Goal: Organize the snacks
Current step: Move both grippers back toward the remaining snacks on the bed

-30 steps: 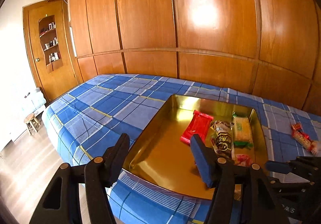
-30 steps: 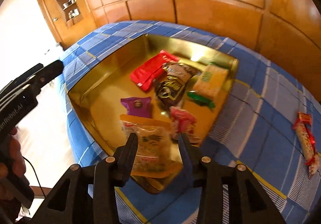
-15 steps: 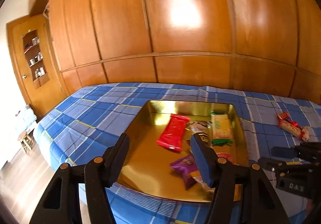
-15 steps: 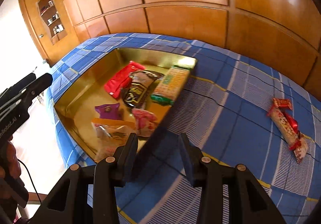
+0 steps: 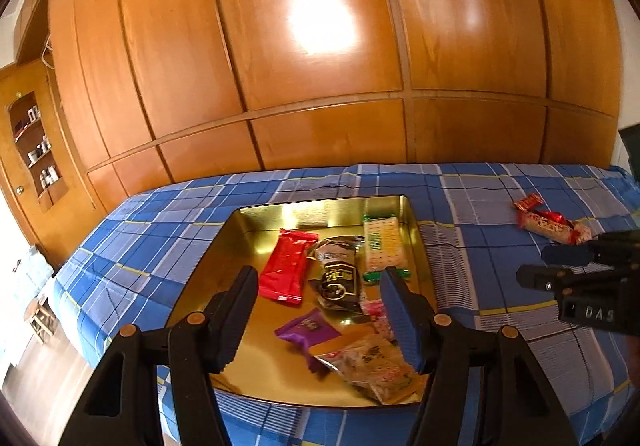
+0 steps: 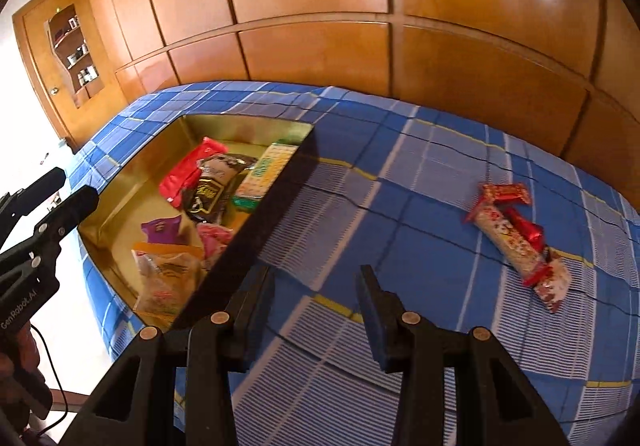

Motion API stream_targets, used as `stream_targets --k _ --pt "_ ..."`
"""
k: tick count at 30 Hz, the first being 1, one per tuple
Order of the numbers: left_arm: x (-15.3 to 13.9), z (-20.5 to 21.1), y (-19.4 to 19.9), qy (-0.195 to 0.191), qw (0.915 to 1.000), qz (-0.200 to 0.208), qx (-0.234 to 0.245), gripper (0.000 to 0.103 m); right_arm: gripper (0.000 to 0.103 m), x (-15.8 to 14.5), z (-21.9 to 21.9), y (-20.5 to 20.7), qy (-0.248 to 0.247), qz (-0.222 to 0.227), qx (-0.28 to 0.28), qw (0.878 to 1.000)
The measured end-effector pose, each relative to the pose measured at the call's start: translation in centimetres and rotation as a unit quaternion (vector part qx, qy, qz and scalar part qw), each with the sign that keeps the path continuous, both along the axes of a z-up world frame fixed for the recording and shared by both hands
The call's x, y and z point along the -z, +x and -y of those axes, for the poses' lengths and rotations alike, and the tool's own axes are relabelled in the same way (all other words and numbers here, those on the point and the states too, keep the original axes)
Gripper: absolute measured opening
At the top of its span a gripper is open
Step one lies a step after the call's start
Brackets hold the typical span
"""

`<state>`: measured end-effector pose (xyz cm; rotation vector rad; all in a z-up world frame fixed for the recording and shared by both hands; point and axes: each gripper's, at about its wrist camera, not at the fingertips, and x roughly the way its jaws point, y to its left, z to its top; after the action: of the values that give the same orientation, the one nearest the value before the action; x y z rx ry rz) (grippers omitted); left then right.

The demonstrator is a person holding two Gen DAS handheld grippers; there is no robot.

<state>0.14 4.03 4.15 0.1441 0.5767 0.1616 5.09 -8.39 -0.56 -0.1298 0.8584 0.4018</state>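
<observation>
snack bar (image 6: 516, 242) in a red-and-white wrapper lies alone on the blue plaid bedspread (image 6: 400, 206), well apart from the gold tray (image 6: 116, 190) holding the other snacks. it sits ahead and to the right of the right gripper (image 6: 316, 310), the nearer one, whose jaws stand apart and empty. its long axis runs diagonally, far-left to near-right. left gripper (image 5: 320, 310) hangs over the tray, also apart and empty.

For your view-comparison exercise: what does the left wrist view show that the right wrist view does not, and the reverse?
Left wrist only: the gold tray seen whole, its near rim included, between that gripper's open, empty jaws.

Right wrist only: a hand holding the left gripper.

Both: tray snacks, the red-wrapped snacks lying outside on the blue plaid cover, wooden wall panels.
</observation>
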Motion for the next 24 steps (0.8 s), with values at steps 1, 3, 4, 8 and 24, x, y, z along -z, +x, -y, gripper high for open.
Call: stream_targets --k 1,3,4,8,24 --pt "0.1 0.1 0.1 0.001 1.0 -0.001 0.002 0.064 0.043 -0.2 0.4 0.1 -0.003 0.003 0.003 1.0" --pt "0.1 0.5 0.2 0.003 1.0 -0.003 0.006 0.064 0.043 -0.4 1.0 0.2 -0.007 0.005 0.006 1.0" --pt "0.2 0.6 0.3 0.004 1.0 -0.004 0.008 0.064 0.043 -0.5 1.5 0.4 -0.011 0.007 0.01 1.0" --pt "0.5 1.3 0.6 0.008 0.9998 -0.009 0.015 0.064 0.043 -1.0 3.0 0.8 -0.019 0.013 0.02 1.0" --pt "1.7 4.4 3.2 0.016 0.9975 -0.044 0.053 0.064 0.043 -2.5 13.3 5.4 -0.071 0.021 0.088 0.993"
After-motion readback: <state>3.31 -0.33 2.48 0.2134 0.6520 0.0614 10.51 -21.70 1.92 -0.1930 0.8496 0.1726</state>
